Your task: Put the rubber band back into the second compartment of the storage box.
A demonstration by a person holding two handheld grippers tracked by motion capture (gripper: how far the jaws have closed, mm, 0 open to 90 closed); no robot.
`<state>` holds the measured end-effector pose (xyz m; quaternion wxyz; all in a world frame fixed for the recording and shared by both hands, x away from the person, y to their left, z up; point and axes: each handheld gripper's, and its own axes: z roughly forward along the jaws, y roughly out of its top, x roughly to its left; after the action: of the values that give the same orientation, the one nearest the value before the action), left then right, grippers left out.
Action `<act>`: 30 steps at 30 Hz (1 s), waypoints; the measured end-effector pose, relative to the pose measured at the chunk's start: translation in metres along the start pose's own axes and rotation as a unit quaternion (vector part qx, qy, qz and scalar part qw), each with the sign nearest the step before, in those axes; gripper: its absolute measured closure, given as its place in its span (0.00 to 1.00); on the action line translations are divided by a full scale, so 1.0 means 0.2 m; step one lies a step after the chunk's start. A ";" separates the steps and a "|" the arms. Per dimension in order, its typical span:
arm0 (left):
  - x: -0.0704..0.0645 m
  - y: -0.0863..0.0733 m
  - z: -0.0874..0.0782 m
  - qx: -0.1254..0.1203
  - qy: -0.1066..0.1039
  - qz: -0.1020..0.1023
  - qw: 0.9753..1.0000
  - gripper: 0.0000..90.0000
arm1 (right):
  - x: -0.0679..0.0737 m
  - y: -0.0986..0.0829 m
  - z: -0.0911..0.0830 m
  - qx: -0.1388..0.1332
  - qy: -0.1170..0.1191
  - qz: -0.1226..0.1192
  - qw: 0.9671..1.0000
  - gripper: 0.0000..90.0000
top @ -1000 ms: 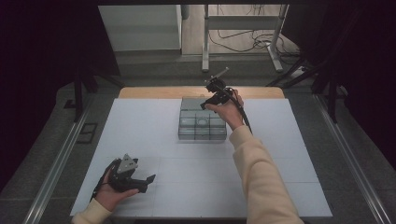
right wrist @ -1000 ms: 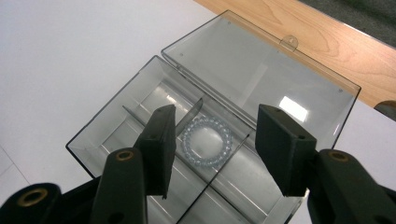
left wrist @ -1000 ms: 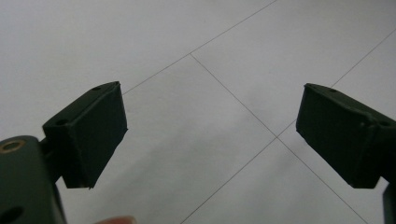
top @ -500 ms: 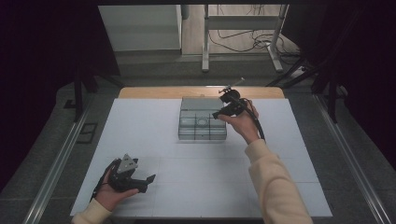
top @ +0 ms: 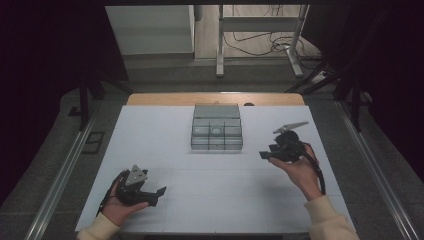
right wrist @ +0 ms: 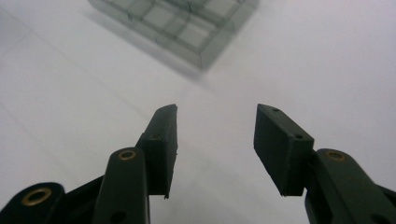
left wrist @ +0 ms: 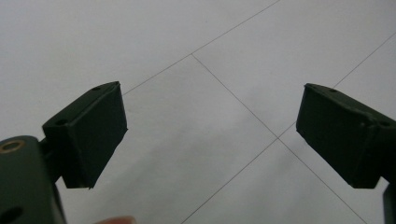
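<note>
High view: my right claw (top: 266, 154) hung over the white table (top: 165, 135), to the right of the clear box (top: 217, 134) and a little nearer to me, jaws pointed left.
Right claw opening: a moderate gap, jaws parted and nothing between them.
Right claw contact: none that I could see; apart from the box, no touch on it.
Right gripper view: my right claw (right wrist: 215, 133) showed both black pads clear, white table (right wrist: 70, 116) between and below them, the clear box (right wrist: 180, 23) ahead at the top, blurred.
Clear box: a compartment tray, lid tipped up at its far side, sat at the middle of the table toward the far edge, by the bare wooden strip (top: 160, 98).
Box contents: a round thing showed faintly in a middle cell; I could not tell what it was.
Left claw: my left claw (top: 159, 192) sat low at the near left of the table, in my left hand (top: 120, 202), well apart from the box.
Left gripper view: my left claw (left wrist: 212, 128) stood wide, jaws far apart, empty, thin grid lines of the table (left wrist: 196, 42) running between them.
Right hand: my right hand (top: 300, 167) gripped the tool from below, cable trailing back along the cream sleeve (top: 327, 220).
</note>
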<state>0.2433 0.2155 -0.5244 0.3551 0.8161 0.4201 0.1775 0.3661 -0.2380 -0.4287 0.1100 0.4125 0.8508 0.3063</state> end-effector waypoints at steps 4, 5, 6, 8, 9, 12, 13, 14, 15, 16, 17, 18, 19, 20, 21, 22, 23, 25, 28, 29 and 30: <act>0.00 0.00 0.00 0.001 0.000 0.001 1.000 0.10 | -0.02 -0.21 -0.12 -0.007 -0.013 0.021 1.000 0.55; 0.00 0.00 0.00 0.002 0.000 0.002 1.000 0.10 | -0.03 -0.24 -0.13 -0.008 -0.014 0.025 1.000 0.55; 0.00 0.00 0.00 0.002 0.000 0.001 1.000 0.10 | -0.03 -0.28 -0.15 -0.008 -0.016 0.028 0.999 0.55; -0.01 0.00 0.00 0.001 0.001 0.002 1.000 0.10 | -0.04 -0.33 -0.18 -0.010 -0.019 0.034 0.999 0.55; -0.01 0.01 0.00 0.002 0.001 0.002 1.000 0.10 | -0.04 -0.35 -0.19 -0.012 -0.020 0.036 0.999 0.55; -0.01 0.01 0.00 0.002 0.001 0.003 1.000 0.10 | -0.02 -0.37 -0.19 -0.017 -0.020 0.033 0.999 0.56; -0.01 0.01 0.00 0.003 0.001 0.003 1.000 0.10 | -0.01 -0.37 -0.19 -0.021 -0.020 0.031 0.999 0.55; -0.01 0.01 0.00 0.003 0.001 0.003 1.000 0.10 | -0.01 -0.37 -0.17 -0.024 -0.019 0.030 0.999 0.55; -0.01 0.01 0.00 0.003 0.001 0.002 1.000 0.10 | 0.00 -0.38 -0.16 -0.027 -0.017 0.029 0.999 0.55; 0.00 0.01 0.00 0.003 0.001 0.002 1.000 0.10 | 0.00 -0.38 -0.14 -0.032 -0.017 0.027 0.999 0.55; 0.00 0.01 0.00 0.003 0.001 0.002 1.000 0.10 | -0.01 -0.39 -0.12 -0.035 -0.016 0.028 0.999 0.55; 0.00 0.01 0.00 0.003 0.000 0.002 1.000 0.10 | -0.01 -0.41 -0.11 -0.038 -0.014 0.031 0.999 0.55; 0.00 0.01 0.00 0.003 0.000 0.002 1.000 0.10 | -0.02 -0.42 -0.09 -0.040 -0.013 0.031 0.999 0.55; 0.00 0.01 0.00 0.003 0.001 0.002 1.000 0.10 | -0.02 -0.43 -0.07 -0.040 -0.007 0.032 0.999 0.55; 0.00 0.01 0.00 0.003 0.001 0.002 1.000 0.10 | -0.03 -0.44 -0.06 -0.039 -0.004 0.033 0.999 0.55; 0.00 0.01 0.00 0.003 0.001 0.003 1.000 0.10 | -0.03 -0.46 -0.05 -0.040 0.000 0.032 0.999 0.55; 0.00 0.01 0.00 0.003 0.001 0.003 1.000 0.10 | -0.03 -0.47 -0.04 -0.042 0.000 0.029 0.999 0.55; 0.00 0.01 0.00 0.002 0.001 0.002 1.000 0.10 | -0.04 -0.49 -0.02 -0.043 0.001 0.025 0.999 0.55; 0.00 0.00 0.00 0.001 0.002 0.002 1.000 0.10 | -0.06 -0.52 -0.01 -0.042 0.006 0.032 0.999 0.54; 0.00 0.00 0.00 0.002 0.002 0.002 1.000 0.10 | -0.07 -0.52 -0.01 -0.041 0.009 0.034 0.999 0.54; 0.00 0.00 0.00 0.002 0.001 0.002 1.000 0.10 | -0.07 -0.53 0.00 -0.040 0.010 0.032 0.999 0.54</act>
<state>0.2438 0.2149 -0.5238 0.3524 0.8176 0.4191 0.1784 0.3079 -0.2989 -0.4936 0.1084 0.4320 0.8252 0.3474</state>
